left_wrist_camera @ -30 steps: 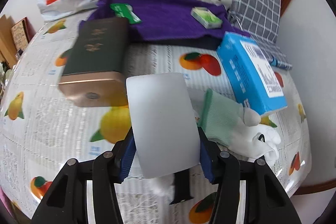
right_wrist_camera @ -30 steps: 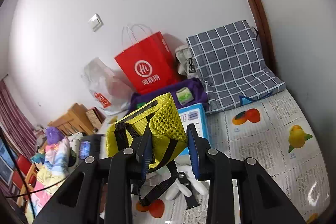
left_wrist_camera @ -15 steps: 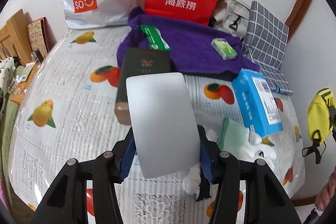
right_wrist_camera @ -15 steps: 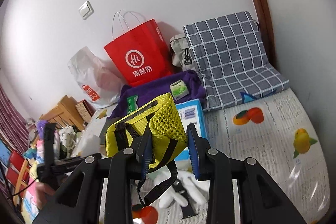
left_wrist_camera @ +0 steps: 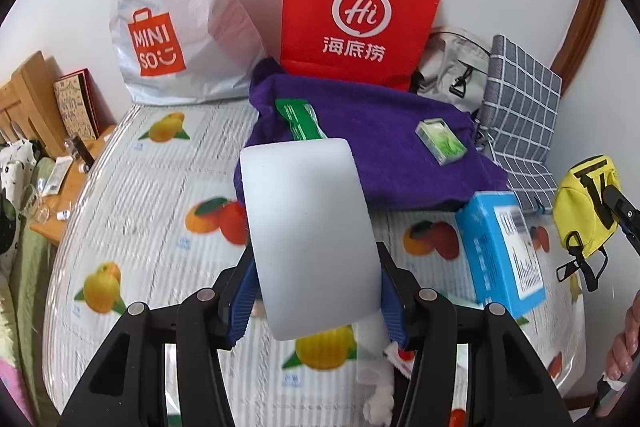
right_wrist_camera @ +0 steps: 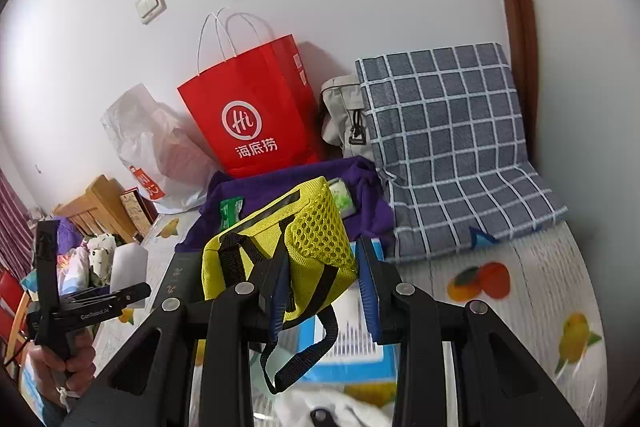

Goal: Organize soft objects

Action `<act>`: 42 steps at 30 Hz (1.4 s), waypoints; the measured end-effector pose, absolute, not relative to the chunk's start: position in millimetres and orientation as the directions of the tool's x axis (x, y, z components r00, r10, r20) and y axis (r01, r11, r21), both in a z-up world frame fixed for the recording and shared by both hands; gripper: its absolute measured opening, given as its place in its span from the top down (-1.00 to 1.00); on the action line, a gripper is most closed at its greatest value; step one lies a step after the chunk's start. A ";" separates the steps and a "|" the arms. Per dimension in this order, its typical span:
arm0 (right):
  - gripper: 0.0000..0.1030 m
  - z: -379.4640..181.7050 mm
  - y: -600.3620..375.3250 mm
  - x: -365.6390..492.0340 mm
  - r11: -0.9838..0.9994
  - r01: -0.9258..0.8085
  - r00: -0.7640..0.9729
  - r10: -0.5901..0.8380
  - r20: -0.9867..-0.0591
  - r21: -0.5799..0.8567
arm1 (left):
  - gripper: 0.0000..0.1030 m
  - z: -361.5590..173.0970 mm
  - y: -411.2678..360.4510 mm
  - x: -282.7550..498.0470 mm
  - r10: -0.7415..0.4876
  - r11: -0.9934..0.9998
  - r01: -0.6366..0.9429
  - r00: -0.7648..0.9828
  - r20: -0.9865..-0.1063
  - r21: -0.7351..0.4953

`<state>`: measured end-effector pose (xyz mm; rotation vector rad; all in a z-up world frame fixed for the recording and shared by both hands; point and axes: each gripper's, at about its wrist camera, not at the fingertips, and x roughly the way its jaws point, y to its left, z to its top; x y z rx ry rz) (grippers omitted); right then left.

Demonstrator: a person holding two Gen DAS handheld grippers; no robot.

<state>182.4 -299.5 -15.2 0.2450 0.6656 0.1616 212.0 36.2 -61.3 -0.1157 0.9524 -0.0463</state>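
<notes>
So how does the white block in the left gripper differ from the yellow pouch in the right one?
The white block is plain, smooth and slab-like with rounded corners; the yellow pouch is bright yellow with a mesh panel and black straps. The block keeps a stiff, even outline, while the pouch bulges and its strap dangles below the jaws. The block fills the left gripper from pad to pad; the right gripper pinches the pouch at one side. Both are held clear of the fruit-print cover.

Lived-in home room — fruit-print tablecloth (left_wrist_camera: 132, 211), shopping bags (left_wrist_camera: 360, 11), light switch (right_wrist_camera: 151, 3)
</notes>
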 end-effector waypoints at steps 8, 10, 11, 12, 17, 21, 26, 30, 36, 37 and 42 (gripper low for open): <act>0.39 -21.5 -288.3 233.3 0.955 -0.078 0.758 0.242 -0.606 0.285 | 0.00 -61.4 42.0 250.8 -0.054 0.996 -0.026 0.580 -0.813 -0.085; 0.39 -23.7 -285.5 243.9 0.956 -0.074 0.753 0.240 -0.613 0.283 | 0.00 -62.5 43.5 260.9 -0.050 0.996 -0.027 0.577 -0.815 -0.080; 0.39 -25.0 -284.3 249.4 0.957 -0.071 0.751 0.236 -0.617 0.280 | 0.00 -63.1 44.1 265.5 -0.047 0.996 -0.032 0.575 -0.817 -0.080; 0.39 -27.2 -282.5 256.9 0.959 -0.066 0.746 0.231 -0.624 0.275 | 0.00 -63.7 44.9 271.0 -0.043 0.996 -0.037 0.573 -0.819 -0.078; 0.39 -37.6 -274.7 287.1 0.963 -0.071 0.730 0.229 -0.644 0.261 | 0.00 -66.4 44.6 293.0 -0.020 0.998 -0.041 0.571 -0.821 -0.052; 0.39 -47.6 -267.4 309.1 0.970 -0.076 0.716 0.215 -0.664 0.231 | 0.00 -73.2 43.2 310.5 -0.012 0.998 -0.039 0.561 -0.828 -0.042; 0.39 -66.7 -257.7 335.1 0.974 -0.095 0.683 0.213 -0.699 0.204 | 0.00 -85.8 39.2 330.3 -0.011 0.998 -0.040 0.539 -0.842 -0.038; 0.39 -83.7 -252.1 349.3 0.977 -0.102 0.653 0.208 -0.728 0.187 | 0.00 -96.2 31.3 343.6 -0.006 0.999 -0.031 0.521 -0.854 -0.025; 0.39 -99.5 -248.6 360.5 0.977 -0.107 0.630 0.211 -0.747 0.186 | 0.00 -111.4 23.5 360.2 -0.008 1.000 -0.023 0.491 -0.871 -0.022; 0.39 -101.2 -248.8 362.1 0.977 -0.105 0.628 0.210 -0.749 0.185 | 0.00 -113.8 22.9 362.1 -0.009 0.999 -0.024 0.485 -0.875 -0.023; 0.39 -113.2 -248.6 370.2 0.978 -0.106 0.597 0.206 -0.776 0.178 | 0.00 -125.0 18.7 371.7 -0.005 1.000 -0.024 0.461 -0.887 -0.018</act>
